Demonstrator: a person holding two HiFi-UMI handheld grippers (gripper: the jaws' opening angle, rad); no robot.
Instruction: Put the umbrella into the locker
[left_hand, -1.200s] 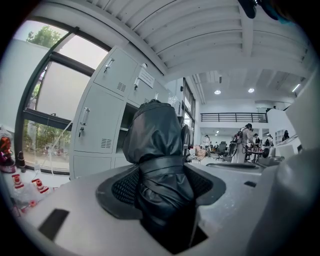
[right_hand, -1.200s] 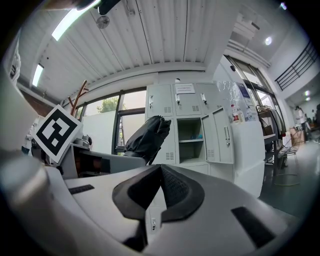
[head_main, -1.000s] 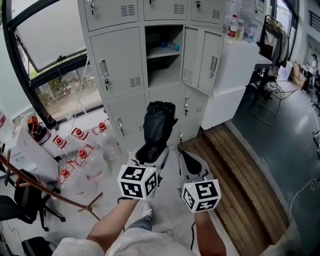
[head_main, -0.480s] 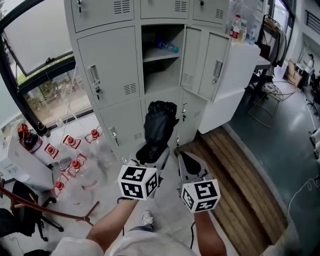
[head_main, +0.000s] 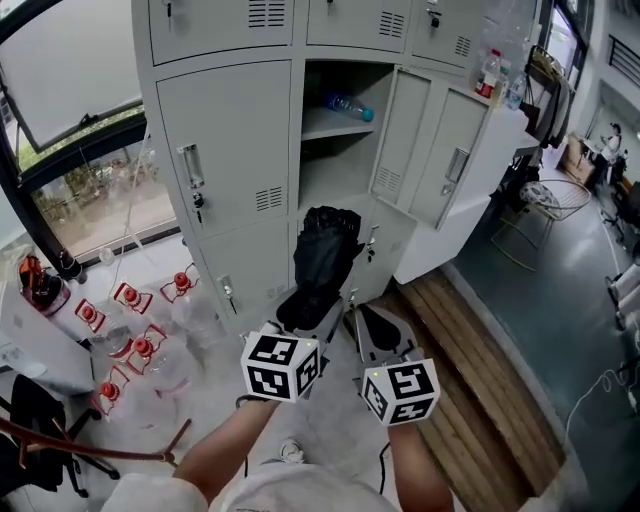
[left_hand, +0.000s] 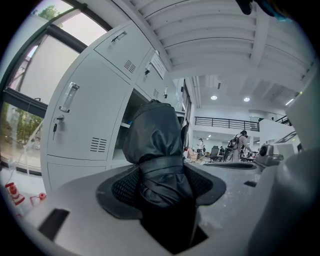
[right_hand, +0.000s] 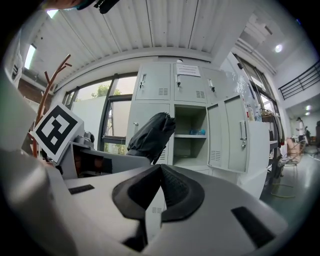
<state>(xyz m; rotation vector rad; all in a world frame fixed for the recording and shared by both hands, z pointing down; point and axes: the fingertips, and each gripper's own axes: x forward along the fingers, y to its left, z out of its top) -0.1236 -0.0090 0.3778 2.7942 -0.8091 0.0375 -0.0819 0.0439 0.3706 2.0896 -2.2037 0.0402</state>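
Two tongs are in my hands, held up before a bank of grey lockers (head_main: 225, 130). My left tongs (head_main: 308, 305) are pinching the folded black umbrella (head_main: 325, 248) near its lower end, with the dark pads pressed against its wrapped cloth on both sides. The umbrella stands up from the pads, outside the lockers, in front of the open compartment (head_main: 335, 165). The compartment's door (head_main: 428, 150) is swung out to the right. A clear bottle (head_main: 350, 104) lies on the shelf inside. My right tongs (head_main: 378, 322) are pressed together with nothing between them, just beside the left ones. Red-capped jugs (head_main: 130, 330) sit on the floor at the left.
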